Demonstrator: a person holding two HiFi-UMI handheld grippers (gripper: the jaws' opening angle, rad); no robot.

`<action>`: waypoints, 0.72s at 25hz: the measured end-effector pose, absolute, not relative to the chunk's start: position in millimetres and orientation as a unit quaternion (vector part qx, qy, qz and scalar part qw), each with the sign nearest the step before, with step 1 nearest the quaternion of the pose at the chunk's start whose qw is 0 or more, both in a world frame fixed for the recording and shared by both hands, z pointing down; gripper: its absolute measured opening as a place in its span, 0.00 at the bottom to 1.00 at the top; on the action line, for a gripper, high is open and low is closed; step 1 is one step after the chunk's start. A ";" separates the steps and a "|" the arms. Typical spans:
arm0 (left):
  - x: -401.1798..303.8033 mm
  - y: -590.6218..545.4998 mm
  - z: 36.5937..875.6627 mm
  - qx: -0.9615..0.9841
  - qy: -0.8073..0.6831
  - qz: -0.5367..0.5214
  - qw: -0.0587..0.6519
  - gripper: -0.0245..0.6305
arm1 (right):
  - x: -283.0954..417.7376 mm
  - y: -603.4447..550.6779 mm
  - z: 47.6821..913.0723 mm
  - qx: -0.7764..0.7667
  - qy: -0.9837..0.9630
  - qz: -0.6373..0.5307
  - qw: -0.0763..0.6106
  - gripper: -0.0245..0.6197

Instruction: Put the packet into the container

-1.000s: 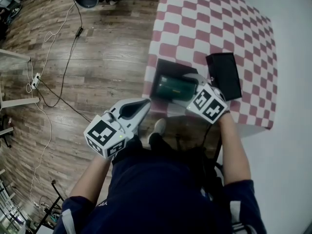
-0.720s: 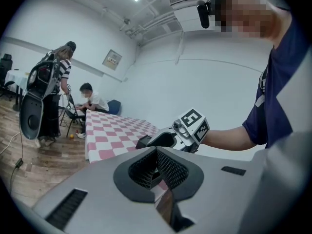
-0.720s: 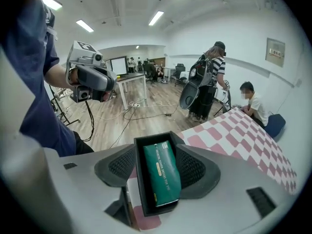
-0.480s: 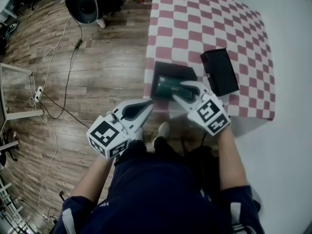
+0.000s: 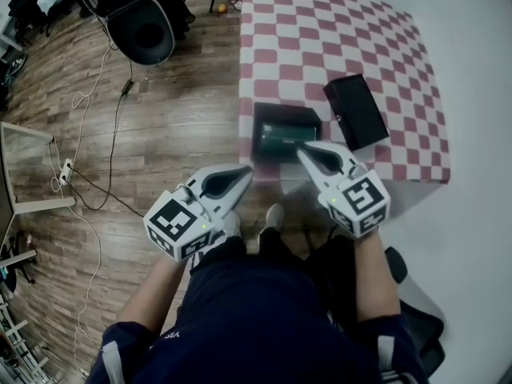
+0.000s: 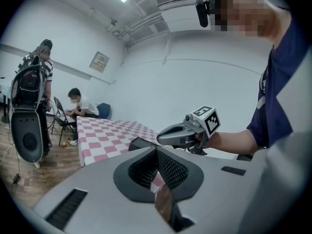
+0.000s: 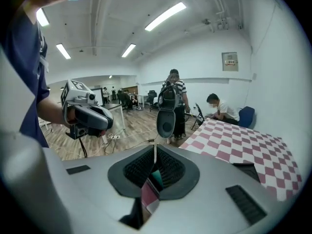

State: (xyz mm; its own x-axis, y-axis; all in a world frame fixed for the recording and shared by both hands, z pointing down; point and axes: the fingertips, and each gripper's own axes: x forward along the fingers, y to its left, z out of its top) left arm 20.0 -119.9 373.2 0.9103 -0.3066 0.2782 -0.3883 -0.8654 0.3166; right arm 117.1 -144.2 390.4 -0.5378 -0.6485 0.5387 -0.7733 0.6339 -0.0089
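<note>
Right gripper [image 5: 306, 149]: shut, with nothing between the jaws. Hangs just on the near side of the black container [image 5: 258, 130], tips toward its near right corner, without visible contact. Left gripper [image 5: 245, 172]: closed too and empty, off the table [image 5: 320, 38], over the wooden floor [image 5: 160, 118] at the near left of the container. Green packet [image 5: 280, 140]: lies flat inside the container, so seems already delivered.

Possible trouble from here:
- Container at the near left corner of the table, almost on the edge. Can slide or tip off to the floor if struck by the right gripper, whose tips hang so near its wall.
- Packet perhaps not fully down. Cannot tell whether one end rides on the rim; if so, can spring out or block a cover.
- Black flat piece [image 5: 356, 112], maybe the lid, at the right of the container, close but apart. Can be pushed farther by a careless sweep of the right forearm.

Against one second ago: right gripper no longer over the container with the jaws wide open at the packet's right end. Now stands back on the near side and higher. Has just been closing its jaws, on nothing. Packet and container in the same place on the table. Left gripper in about the same place.
</note>
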 end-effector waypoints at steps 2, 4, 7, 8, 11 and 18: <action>16.8 -116.7 370.1 0.961 -0.178 0.108 0.182 0.07 | 119.5 -139.0 383.4 0.422 -0.868 0.132 0.227 0.08; 13.8 -114.2 366.9 0.963 -0.174 0.106 0.178 0.07 | 121.0 -134.3 377.3 0.435 -0.864 0.139 0.210 0.07; 8.8 -109.2 366.0 0.963 -0.168 0.110 0.177 0.07 | 121.1 -126.6 371.6 0.448 -0.861 0.146 0.193 0.07; 7.6 -107.9 365.3 0.964 -0.167 0.111 0.175 0.07 | 120.5 -124.2 370.1 0.451 -0.860 0.147 0.188 0.07; 6.3 -105.9 361.0 0.966 -0.166 0.106 0.169 0.07 | 119.1 -118.1 368.1 0.457 -0.858 0.148 0.181 0.07; 6.6 -100.7 358.8 0.968 -0.161 0.106 0.163 0.07 | 119.0 -109.5 365.1 0.473 -0.852 0.149 0.169 0.06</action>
State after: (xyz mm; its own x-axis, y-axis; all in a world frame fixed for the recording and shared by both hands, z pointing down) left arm 6.6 -100.7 358.8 0.9255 -0.2775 0.2577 -0.3467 -0.8947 0.2816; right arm 119.0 -109.5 365.1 -0.4957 -0.7554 0.4285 -0.8559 0.5085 -0.0937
